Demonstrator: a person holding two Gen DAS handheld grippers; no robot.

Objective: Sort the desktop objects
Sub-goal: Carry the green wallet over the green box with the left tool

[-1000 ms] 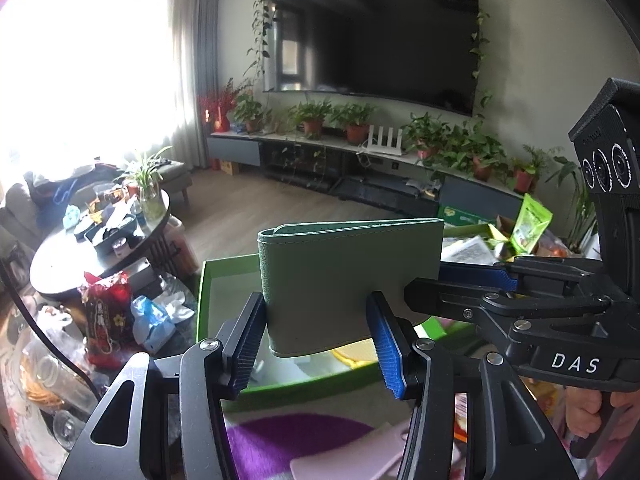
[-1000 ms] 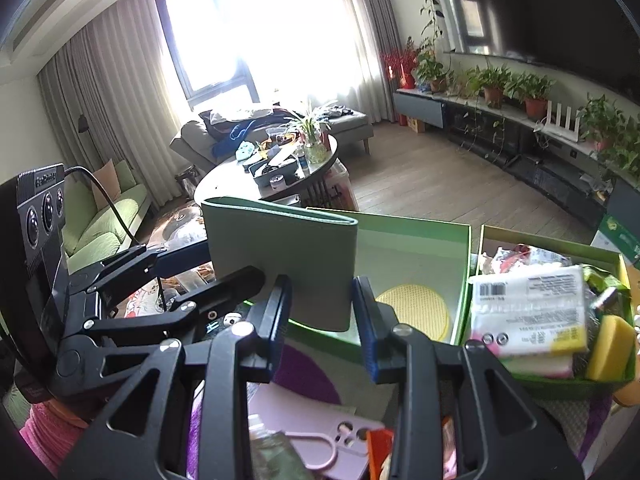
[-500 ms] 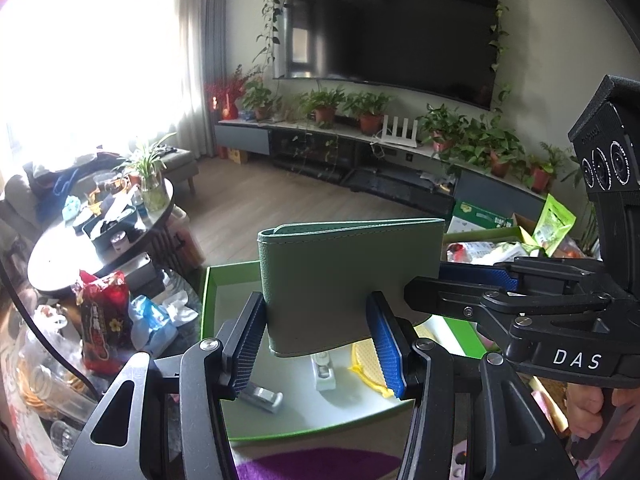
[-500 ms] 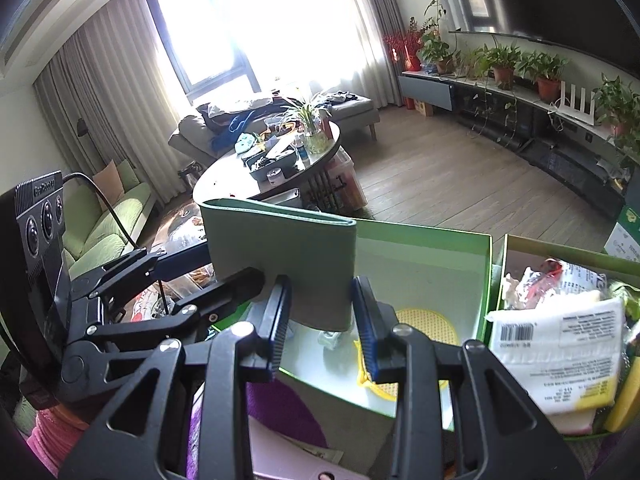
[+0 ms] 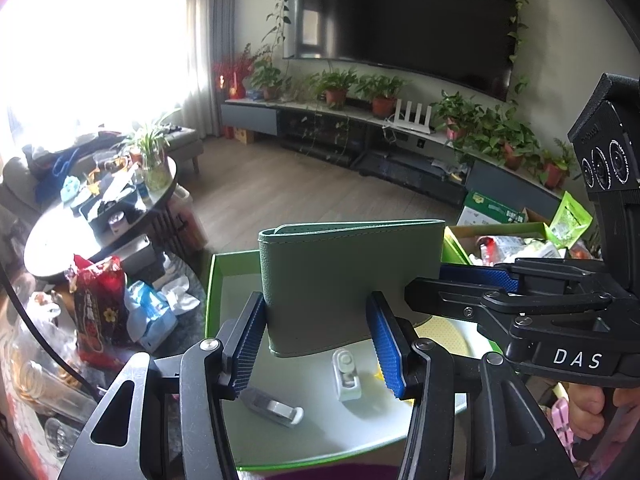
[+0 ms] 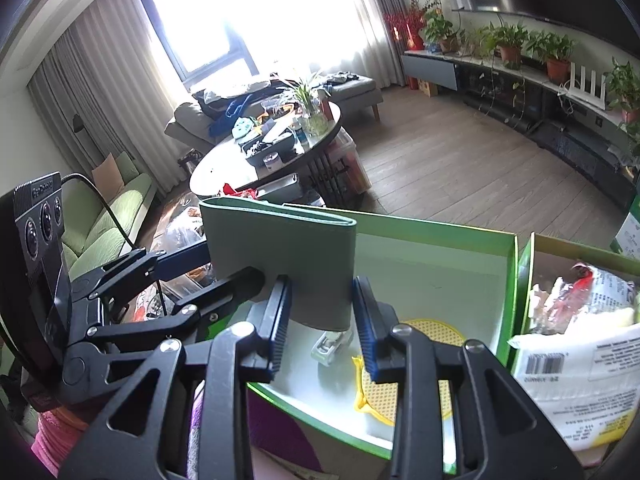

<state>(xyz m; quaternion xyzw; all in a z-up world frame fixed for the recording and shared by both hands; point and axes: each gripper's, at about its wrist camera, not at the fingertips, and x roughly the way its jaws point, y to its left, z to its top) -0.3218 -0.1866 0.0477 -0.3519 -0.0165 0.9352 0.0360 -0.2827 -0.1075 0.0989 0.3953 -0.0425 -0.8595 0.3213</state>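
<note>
A green wallet (image 5: 352,284) is held above the green box (image 5: 218,280), pinched by both the left tongs (image 5: 318,344) and the right tongs (image 6: 322,320). A small white clip (image 5: 347,374) lies in the box.

Each black claw (image 5: 316,342) has blue ribbed pads (image 6: 280,320), silver screws and white "DAS" lettering.

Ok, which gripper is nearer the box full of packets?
Right. Both clamp the wallet, but the right gripper holds the end toward the packet box. The left gripper holds the far end, with the wallet's width between it and the box.
</note>
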